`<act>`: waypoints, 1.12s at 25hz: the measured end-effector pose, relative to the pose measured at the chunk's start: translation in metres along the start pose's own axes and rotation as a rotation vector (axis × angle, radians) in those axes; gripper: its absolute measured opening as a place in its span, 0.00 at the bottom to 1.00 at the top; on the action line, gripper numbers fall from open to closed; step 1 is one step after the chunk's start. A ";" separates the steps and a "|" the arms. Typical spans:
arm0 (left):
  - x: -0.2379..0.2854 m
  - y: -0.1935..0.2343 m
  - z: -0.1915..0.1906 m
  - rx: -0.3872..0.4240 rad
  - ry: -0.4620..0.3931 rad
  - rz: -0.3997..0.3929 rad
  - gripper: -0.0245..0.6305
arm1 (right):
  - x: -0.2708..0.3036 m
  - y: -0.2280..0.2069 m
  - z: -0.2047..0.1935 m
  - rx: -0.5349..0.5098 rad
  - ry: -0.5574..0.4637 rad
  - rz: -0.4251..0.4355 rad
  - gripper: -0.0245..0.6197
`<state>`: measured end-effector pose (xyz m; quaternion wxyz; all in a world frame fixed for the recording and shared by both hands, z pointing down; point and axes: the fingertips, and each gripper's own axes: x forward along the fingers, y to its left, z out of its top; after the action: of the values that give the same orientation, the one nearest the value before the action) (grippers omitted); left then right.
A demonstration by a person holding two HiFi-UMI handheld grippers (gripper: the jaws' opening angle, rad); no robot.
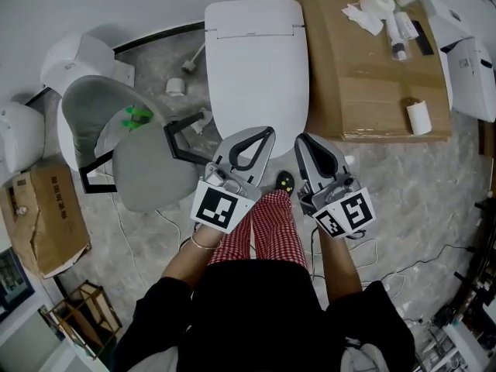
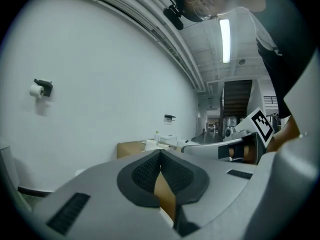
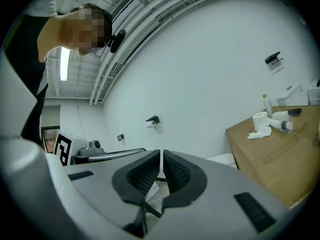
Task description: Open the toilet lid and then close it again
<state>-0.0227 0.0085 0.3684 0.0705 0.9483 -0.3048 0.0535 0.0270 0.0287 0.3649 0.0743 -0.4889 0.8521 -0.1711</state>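
The marbled floor [image 1: 422, 188] fills the head view, and the person stands on it in red checked trousers [image 1: 265, 231]. The white toilet [image 1: 256, 122] sits straight ahead against the wall, its lid [image 1: 256, 56] down flat and closed. Just right of it is a brown table [image 1: 360, 76], which carries a paper roll [image 1: 380, 1], a crumpled tissue [image 1: 363, 18], a bottle [image 1: 396, 39] and a second roll [image 1: 419, 118] near its front edge. Left of the toilet is a grey chair [image 1: 136, 149], with a cardboard box [image 1: 46, 219] nearer the person.

Both grippers are held low in front of the toilet's front rim, close to each other and apart from the lid. The left gripper [image 1: 267, 132] has its jaws together at the tips, with nothing between them. The right gripper [image 1: 301, 138] has its jaws drawn together to a thin slit, also empty.

A small roll [image 1: 176, 87] lies on the floor beside the toilet.
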 end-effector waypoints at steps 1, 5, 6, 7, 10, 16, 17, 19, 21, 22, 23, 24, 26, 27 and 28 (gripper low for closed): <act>0.001 -0.002 -0.006 -0.008 0.006 -0.007 0.04 | 0.000 -0.001 -0.004 0.006 0.002 -0.002 0.07; 0.001 -0.006 -0.027 -0.022 0.032 -0.021 0.04 | -0.002 -0.003 -0.018 0.039 0.007 -0.003 0.07; 0.000 -0.006 -0.032 -0.032 0.037 -0.020 0.04 | -0.002 -0.004 -0.022 0.048 0.009 -0.002 0.07; -0.001 -0.005 -0.037 -0.040 0.043 -0.018 0.04 | -0.002 -0.005 -0.026 0.059 0.011 0.000 0.07; -0.005 -0.007 -0.055 -0.062 0.063 -0.015 0.04 | -0.003 -0.008 -0.038 0.079 0.025 0.006 0.07; -0.005 -0.009 -0.083 -0.062 0.100 -0.014 0.04 | -0.005 -0.012 -0.068 0.099 0.071 0.000 0.07; -0.006 -0.009 -0.087 -0.061 0.101 -0.013 0.04 | -0.005 -0.011 -0.073 0.104 0.080 0.007 0.07; -0.007 -0.010 -0.094 -0.070 0.106 -0.011 0.04 | -0.005 -0.009 -0.082 0.110 0.095 0.020 0.07; -0.008 -0.010 -0.104 -0.084 0.117 -0.007 0.04 | -0.004 -0.010 -0.092 0.108 0.110 0.023 0.07; -0.008 -0.011 -0.109 -0.088 0.123 -0.006 0.04 | -0.003 -0.011 -0.098 0.108 0.118 0.023 0.07; -0.007 -0.010 -0.115 -0.094 0.130 -0.005 0.04 | -0.002 -0.012 -0.104 0.110 0.125 0.022 0.07; -0.007 -0.010 -0.121 -0.102 0.137 -0.003 0.04 | -0.001 -0.014 -0.109 0.113 0.130 0.021 0.07; -0.007 -0.010 -0.130 -0.113 0.143 0.000 0.04 | 0.001 -0.015 -0.118 0.119 0.138 0.023 0.07; -0.007 -0.010 -0.134 -0.113 0.146 0.000 0.04 | 0.002 -0.015 -0.122 0.121 0.142 0.024 0.07; -0.008 -0.010 -0.138 -0.113 0.150 -0.001 0.04 | 0.002 -0.015 -0.126 0.121 0.145 0.025 0.07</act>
<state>-0.0311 0.0439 0.5025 0.1465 0.9363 -0.3007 0.1071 0.0009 0.0479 0.4878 0.0442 -0.4591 0.8495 -0.2562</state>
